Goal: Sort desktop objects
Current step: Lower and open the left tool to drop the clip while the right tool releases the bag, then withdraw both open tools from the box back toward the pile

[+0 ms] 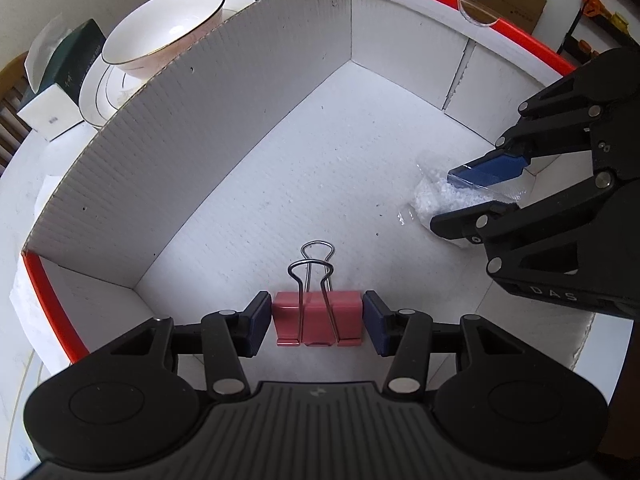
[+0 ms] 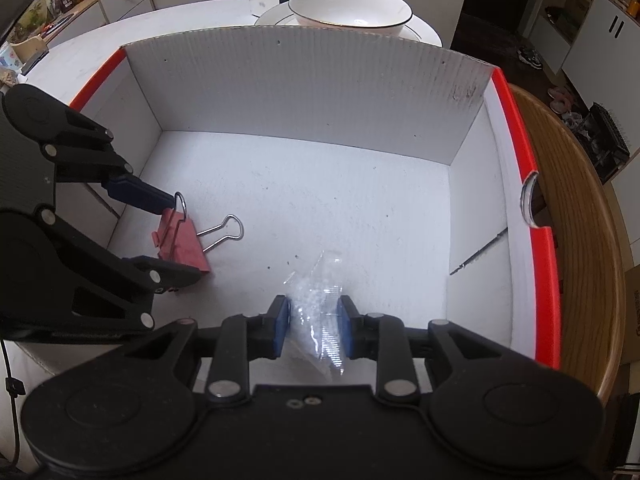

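A: In the left wrist view, where did you have the pink binder clip [image 1: 318, 318]?

B: You had it between the blue pads of your left gripper [image 1: 318, 320], both pads pressed against its sides, so that gripper was clamped on the clip. The clip's wire handles pointed away from the camera, low over the white floor of the cardboard box [image 1: 240, 152].

A: And my other tool in that view?

B: Your right gripper [image 1: 452, 196] came in from the right edge, its fingertips at the small clear plastic bag [image 1: 444, 200] lying on the box floor. A white bowl [image 1: 164, 28] on a plate sat beyond the box wall, beside a tissue box [image 1: 60, 76].

A: What did the right wrist view give?

B: The clear bag [image 2: 316, 312] stood between your right gripper's [image 2: 314, 322] blue pads. They lay against its sides, though I could not tell how firmly they pressed. At the left, your left gripper [image 2: 176, 240] gripped the pink clip [image 2: 182, 244], which was tilted just above the floor near the box's left wall. The red-edged rim [image 2: 536, 208] ran down the right side.
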Demonstrator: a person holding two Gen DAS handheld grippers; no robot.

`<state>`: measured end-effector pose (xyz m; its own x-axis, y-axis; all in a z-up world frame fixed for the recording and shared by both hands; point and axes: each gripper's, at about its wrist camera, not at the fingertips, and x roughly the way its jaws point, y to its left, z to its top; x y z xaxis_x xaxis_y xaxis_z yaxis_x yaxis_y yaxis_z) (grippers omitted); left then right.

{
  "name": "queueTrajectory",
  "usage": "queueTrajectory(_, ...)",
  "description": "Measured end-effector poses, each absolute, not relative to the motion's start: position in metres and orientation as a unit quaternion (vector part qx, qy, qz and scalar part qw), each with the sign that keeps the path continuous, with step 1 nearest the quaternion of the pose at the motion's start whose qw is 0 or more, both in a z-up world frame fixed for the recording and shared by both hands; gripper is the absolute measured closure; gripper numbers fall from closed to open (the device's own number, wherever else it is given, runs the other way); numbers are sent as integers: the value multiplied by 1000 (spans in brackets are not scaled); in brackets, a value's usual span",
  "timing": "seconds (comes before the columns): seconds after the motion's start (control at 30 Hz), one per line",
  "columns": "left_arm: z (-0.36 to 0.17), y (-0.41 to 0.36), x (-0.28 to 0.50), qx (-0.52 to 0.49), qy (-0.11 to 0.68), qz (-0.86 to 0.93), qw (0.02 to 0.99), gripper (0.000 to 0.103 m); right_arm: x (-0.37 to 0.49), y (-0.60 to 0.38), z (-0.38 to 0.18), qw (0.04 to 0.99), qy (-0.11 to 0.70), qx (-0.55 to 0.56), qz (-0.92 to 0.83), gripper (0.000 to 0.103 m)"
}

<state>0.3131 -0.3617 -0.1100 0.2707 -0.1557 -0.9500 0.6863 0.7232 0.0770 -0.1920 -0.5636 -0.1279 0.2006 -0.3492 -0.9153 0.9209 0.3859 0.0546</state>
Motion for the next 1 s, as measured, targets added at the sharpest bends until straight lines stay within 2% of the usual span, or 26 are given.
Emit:
queueTrajectory(0.23,-101,-357,308,243,524,-276,769,54,-196,-558,-122,709,438,322,-448,64)
queueTrajectory(0.6,-78,-352,296,225,493,-281,793,54,-198,-543,-96,726,424,311,-442,60)
queueTrajectory(0.73,-68,-350,289,218,481,-283,801,54,-197,-537,-83,736,414,303,-441,50)
queueTrajectory(0.9,-55,-346,279,210,466,-283,811,53,-198,-528,-68,746,404,293,-440,48)
queueTrajectory(1.0,-49,-342,272,206,455,-280,820,47,-200,-523,-64,749,399,287,-443,46)
